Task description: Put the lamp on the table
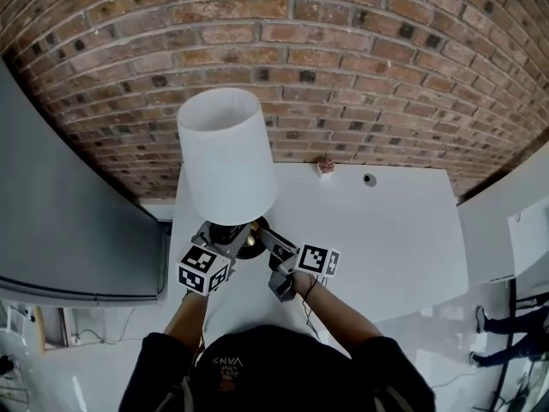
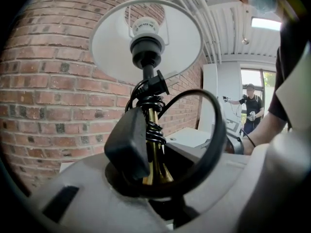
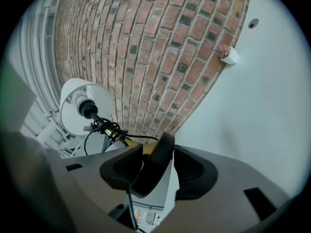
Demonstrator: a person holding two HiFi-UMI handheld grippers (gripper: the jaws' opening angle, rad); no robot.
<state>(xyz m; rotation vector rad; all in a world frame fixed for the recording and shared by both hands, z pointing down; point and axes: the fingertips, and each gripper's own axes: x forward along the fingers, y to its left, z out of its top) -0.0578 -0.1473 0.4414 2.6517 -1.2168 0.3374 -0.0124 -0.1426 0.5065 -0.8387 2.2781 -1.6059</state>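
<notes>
**Lamp held by its base over the table's near-left edge**

You hold the lamp [image 1: 225, 157] shade uppermost over the near-left part of the white table [image 1: 386, 239], in front of the brick wall [image 1: 343, 75]. Its white shade rises at 12 o'clock from both tools. Whether the base [image 1: 251, 233] touches the tabletop cannot be told.

Your left gripper [image 1: 226, 244] comes at the base from 7 o'clock and is clamped on the lamp. In the left gripper view one black pad [image 2: 127, 144] bears down on the base, just beside the brass stem [image 2: 154, 161] with the black cord [image 2: 149, 106] coiled round it.

Your right gripper [image 1: 264, 244] comes in from 4 o'clock. In the right gripper view the base's black rim [image 3: 155, 166] stands between its wide-spread jaws. It lies against one pad with a sliver of light before the other, so that gripper is not pinching.

Both forearms reach forward from your body, close together. The grippers converge on the base, their marker cubes turned up toward the head camera, and your right hand [image 1: 300, 283] shows just behind its cube.
</notes>
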